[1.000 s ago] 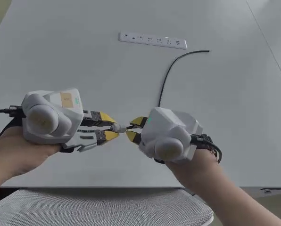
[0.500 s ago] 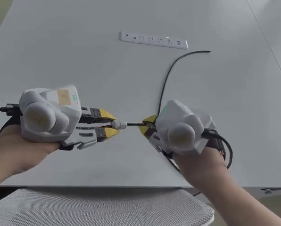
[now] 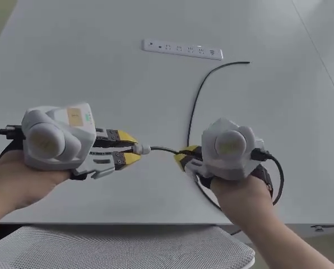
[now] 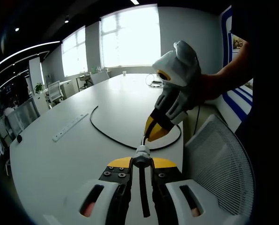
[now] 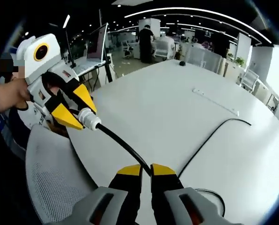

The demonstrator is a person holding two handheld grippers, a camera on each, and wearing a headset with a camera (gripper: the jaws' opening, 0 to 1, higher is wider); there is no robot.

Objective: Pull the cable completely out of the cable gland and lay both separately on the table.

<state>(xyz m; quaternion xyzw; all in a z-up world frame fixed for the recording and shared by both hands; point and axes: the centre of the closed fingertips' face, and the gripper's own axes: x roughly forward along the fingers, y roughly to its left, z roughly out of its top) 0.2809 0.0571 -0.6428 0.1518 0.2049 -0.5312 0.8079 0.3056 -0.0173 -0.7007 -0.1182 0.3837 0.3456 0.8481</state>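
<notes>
Left fingers: the yellow-tipped fingers [image 4: 121, 162] of the left gripper [image 3: 134, 149] are pinching the small white plastic cable gland [image 3: 143, 149] right at their tips.
Right fingers: on the right gripper [image 3: 181, 156], the yellow fingers [image 5: 161, 169] are squeezed together on the thin black cable [image 5: 121, 140], a little way off from the gland.
Cable: a short bare stretch runs from the gland to the right fingers, so it's not out yet. Both are held up over the near edge of the white counter [image 3: 100, 73]. The rest curves away across the counter.
Power strip: a long white power strip [image 3: 182, 49] lies further back, well apart from the grippers.
Chair: a grey mesh chair [image 3: 128, 246] sits just below the counter's near edge.
In the way: in the head view, the right gripper's body hides most of its grip on the cable.
</notes>
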